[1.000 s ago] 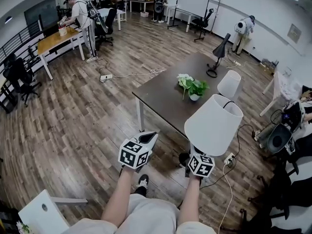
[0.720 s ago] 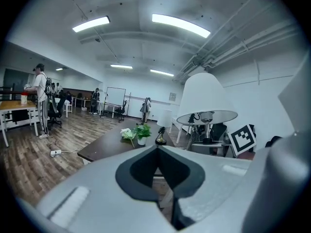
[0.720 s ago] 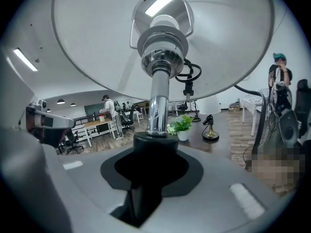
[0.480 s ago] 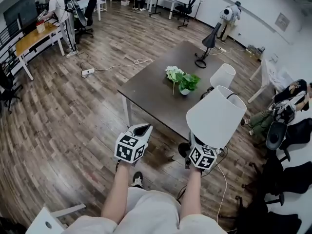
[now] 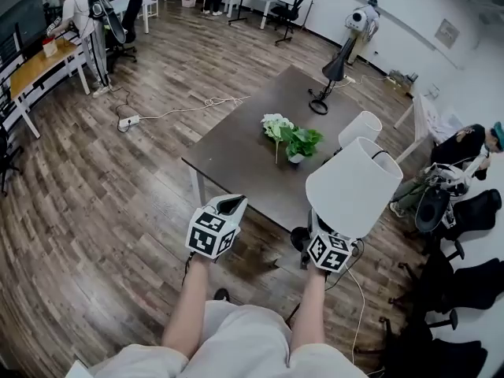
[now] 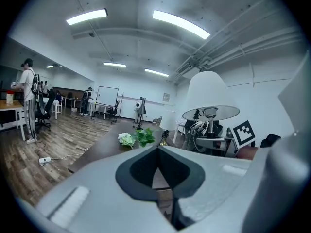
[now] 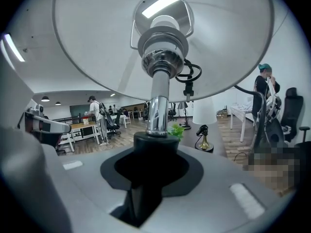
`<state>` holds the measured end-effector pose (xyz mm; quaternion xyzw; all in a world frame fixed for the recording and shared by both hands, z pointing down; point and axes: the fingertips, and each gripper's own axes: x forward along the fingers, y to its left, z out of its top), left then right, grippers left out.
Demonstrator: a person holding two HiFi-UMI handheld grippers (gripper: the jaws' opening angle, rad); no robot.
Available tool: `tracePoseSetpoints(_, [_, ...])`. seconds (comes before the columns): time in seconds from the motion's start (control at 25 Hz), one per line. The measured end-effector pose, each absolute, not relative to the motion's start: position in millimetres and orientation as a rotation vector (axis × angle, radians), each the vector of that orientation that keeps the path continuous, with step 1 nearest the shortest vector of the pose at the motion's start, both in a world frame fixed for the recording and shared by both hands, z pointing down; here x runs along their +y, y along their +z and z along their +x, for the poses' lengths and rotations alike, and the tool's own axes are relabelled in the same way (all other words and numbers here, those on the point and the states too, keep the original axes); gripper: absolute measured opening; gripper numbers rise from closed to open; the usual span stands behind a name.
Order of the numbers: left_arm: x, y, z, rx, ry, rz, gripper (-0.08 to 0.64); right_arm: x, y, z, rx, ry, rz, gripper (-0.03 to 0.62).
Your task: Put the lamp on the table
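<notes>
The lamp has a wide white shade and a chrome stem. My right gripper is shut on the black collar at the foot of that stem and holds the lamp upright off the dark brown table's near right corner. In the head view the shade hides the right gripper's jaws. My left gripper hovers at the table's near edge, shut with nothing in it. From the left gripper view the held lamp stands to the right.
On the table stand a green potted plant, a smaller white-shade lamp and a black desk lamp. A cable and power strip lie on the wood floor. Black chairs crowd the right; people stand at far desks.
I have come closer to the table, and both grippers now sit at its near edge. The lamp has travelled with the right gripper and stayed upright. The left gripper stays shut.
</notes>
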<state>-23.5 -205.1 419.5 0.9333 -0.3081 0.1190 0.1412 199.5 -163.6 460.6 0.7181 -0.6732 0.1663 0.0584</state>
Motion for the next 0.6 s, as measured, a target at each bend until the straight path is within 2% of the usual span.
tracePoseSetpoints(0.6, [-226.0, 447.9, -6.7, -0.772, 0.371, 2.678, 0.000, -180.0, 470.8, 213.5, -1.949, 0.519, 2.285, 0.123])
